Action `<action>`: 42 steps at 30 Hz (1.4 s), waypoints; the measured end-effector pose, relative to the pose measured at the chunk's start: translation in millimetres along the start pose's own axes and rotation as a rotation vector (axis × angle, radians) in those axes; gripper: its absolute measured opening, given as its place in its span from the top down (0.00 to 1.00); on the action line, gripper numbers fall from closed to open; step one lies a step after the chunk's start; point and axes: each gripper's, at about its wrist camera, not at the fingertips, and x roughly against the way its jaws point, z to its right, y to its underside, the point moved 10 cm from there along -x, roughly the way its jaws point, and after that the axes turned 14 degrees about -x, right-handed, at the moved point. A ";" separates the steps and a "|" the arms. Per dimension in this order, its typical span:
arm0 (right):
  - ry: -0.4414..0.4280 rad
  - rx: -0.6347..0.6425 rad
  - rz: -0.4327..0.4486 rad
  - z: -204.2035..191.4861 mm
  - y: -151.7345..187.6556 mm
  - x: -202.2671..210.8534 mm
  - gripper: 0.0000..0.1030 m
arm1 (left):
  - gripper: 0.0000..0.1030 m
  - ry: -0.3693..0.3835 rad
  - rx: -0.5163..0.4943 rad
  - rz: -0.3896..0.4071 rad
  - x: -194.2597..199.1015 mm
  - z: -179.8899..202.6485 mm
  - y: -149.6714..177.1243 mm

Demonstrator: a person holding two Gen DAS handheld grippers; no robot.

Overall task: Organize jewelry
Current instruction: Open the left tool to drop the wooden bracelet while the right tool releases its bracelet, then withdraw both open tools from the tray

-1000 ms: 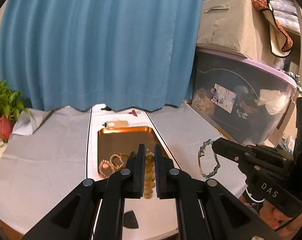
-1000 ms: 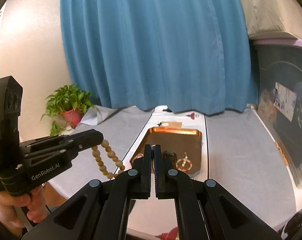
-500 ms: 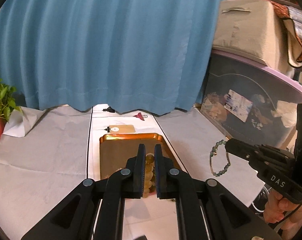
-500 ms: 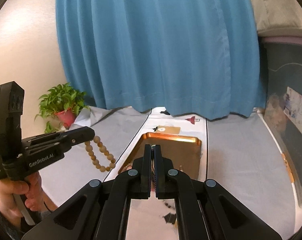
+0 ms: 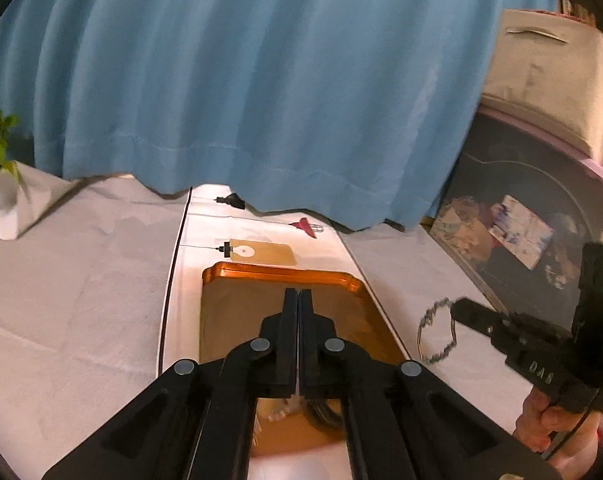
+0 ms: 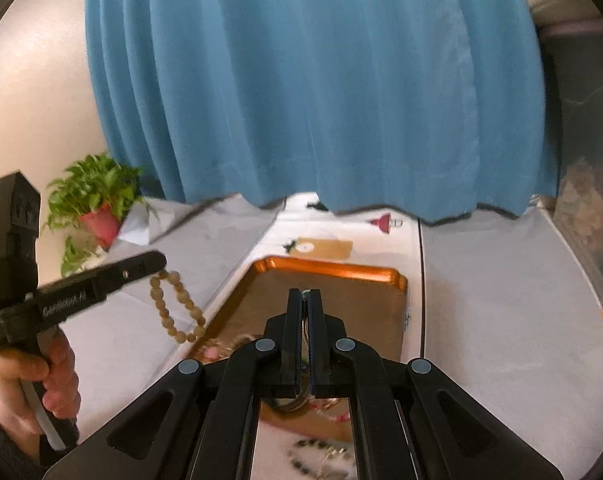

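Note:
A copper tray (image 5: 277, 272) (image 6: 333, 266) lies on the white cloth strip and holds several pieces of jewelry near its front end (image 6: 221, 346). My left gripper (image 5: 298, 294) is shut on a tan bead bracelet, which hangs from its tip in the right wrist view (image 6: 175, 306), left of the tray. My right gripper (image 6: 305, 294) is shut on a grey-green bead bracelet, which dangles from its tip in the left wrist view (image 5: 435, 334), right of the tray. A dark bead string (image 6: 321, 456) lies on the cloth in front of the tray.
A blue curtain (image 5: 241, 80) hangs behind the table. A potted plant (image 6: 97, 204) stands at the back left. A dark storage bin (image 5: 521, 216) with a beige box on it stands at the right. A tan card (image 5: 261, 254) and a red clip (image 5: 305, 226) lie behind the tray.
Both grippers have lifted and moved forward with their bracelets, so the tray sits lower and closer in both views. The left fingers are now pressed together more tightly.

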 end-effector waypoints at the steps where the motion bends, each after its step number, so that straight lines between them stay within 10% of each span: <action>1: 0.008 0.005 -0.010 5.5 1.6 -9.6 0.98 | 1.00 0.018 0.007 -0.008 -9.0 -2.8 0.5; 14: 0.091 -0.063 -0.174 67.8 44.5 -98.2 0.98 | 0.99 -0.030 -0.021 -0.249 -76.5 -27.7 73.7; 19: 0.108 -0.049 -0.218 68.5 58.7 -105.7 0.92 | 0.47 -0.097 -0.025 -0.276 -70.5 -36.8 85.2; 22: 0.123 -0.022 -0.214 63.4 63.9 -96.8 0.85 | 0.44 -0.105 -0.062 -0.255 -49.9 -32.6 79.6; 28: 0.129 -0.081 -0.198 58.6 87.1 -49.7 0.51 | 0.29 -0.104 -0.048 -0.206 4.4 -6.2 82.4; 42: 0.071 -0.066 -0.032 4.2 129.7 156.3 0.30 | 0.09 -0.115 -0.113 -0.075 163.4 82.7 87.3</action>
